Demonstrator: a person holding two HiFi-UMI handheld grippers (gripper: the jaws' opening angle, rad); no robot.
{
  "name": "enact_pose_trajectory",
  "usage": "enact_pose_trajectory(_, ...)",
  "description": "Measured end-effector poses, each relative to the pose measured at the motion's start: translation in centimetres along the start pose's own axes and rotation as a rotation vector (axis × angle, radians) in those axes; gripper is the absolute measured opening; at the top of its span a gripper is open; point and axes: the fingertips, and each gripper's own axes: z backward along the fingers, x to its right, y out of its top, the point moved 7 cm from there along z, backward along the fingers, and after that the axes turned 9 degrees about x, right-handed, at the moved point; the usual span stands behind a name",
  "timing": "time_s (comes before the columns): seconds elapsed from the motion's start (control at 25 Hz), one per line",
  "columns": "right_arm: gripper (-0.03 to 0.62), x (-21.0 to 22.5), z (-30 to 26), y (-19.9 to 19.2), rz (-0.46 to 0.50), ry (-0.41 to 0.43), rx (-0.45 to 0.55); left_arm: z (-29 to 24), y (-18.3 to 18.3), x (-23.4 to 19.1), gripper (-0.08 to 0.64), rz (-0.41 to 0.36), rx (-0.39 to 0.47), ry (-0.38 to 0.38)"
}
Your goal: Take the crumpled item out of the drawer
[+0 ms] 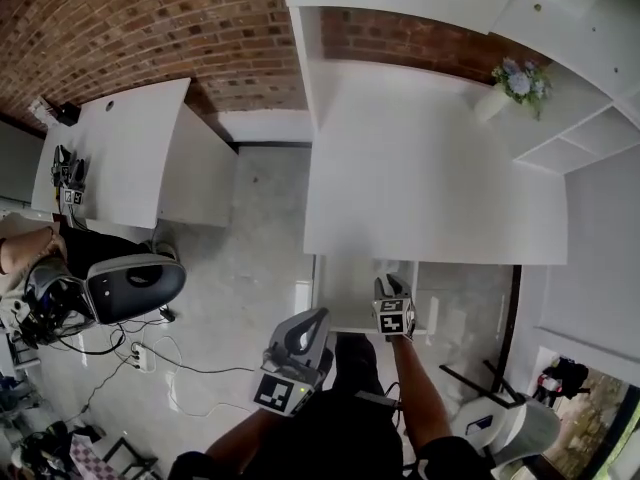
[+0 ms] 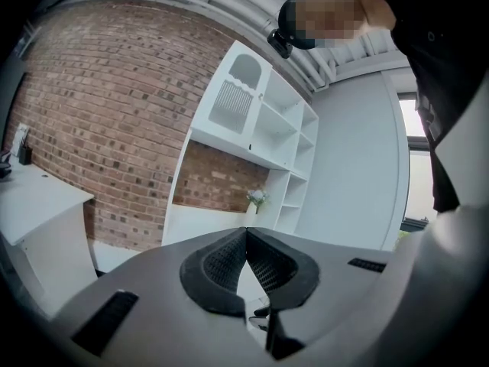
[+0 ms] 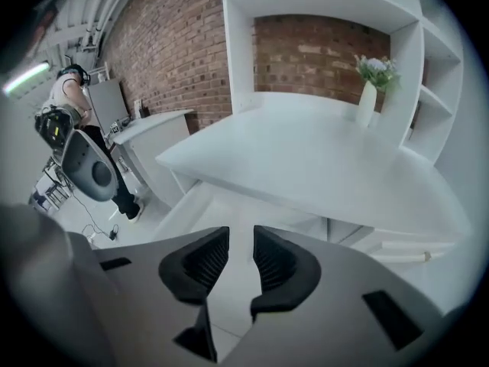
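Observation:
Under the white desk point(image 1: 430, 168) a white drawer point(image 1: 330, 293) stands pulled out toward me. No crumpled item shows in any view; the part of the drawer's inside that I can see looks bare. My right gripper point(image 1: 388, 288) hangs over the drawer's right part, and in the right gripper view this gripper point(image 3: 241, 235) is open with nothing between its ribbed pads. My left gripper point(image 1: 305, 326) is held lower, at the drawer's front left corner. In the left gripper view the left gripper point(image 2: 246, 234) is shut, tips touching and empty, and it points up at the shelf unit.
A white vase of flowers point(image 1: 515, 83) stands at the desk's far right by the shelves point(image 1: 590, 133). A second white desk point(image 1: 120, 148), a grey office chair point(image 1: 135, 286), floor cables point(image 1: 150, 353) and a person point(image 3: 65, 105) are on the left.

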Motion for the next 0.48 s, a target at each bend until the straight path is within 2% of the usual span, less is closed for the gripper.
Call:
enact_pose_trajectory(0.2,0.126,0.8,-5.3,-2.4,0.033,-0.01,-0.098,-1.6,-2.1,-1.3,0.025,0.013,-0.041,0.015)
enact_pose_trajectory(0.36,0.163,1.3,-8.7,-4.7,0.089,-0.028,-0.158,-2.5,-3.3,-2.1,0.025,0.03,-0.051,0.036)
enact_pose_trajectory(0.48,0.193,1.7,-10.5,-6.6,0.09,-0.053,-0.202,-2.5,-4.2,-2.5,0.025,0.047,-0.075,0.055)
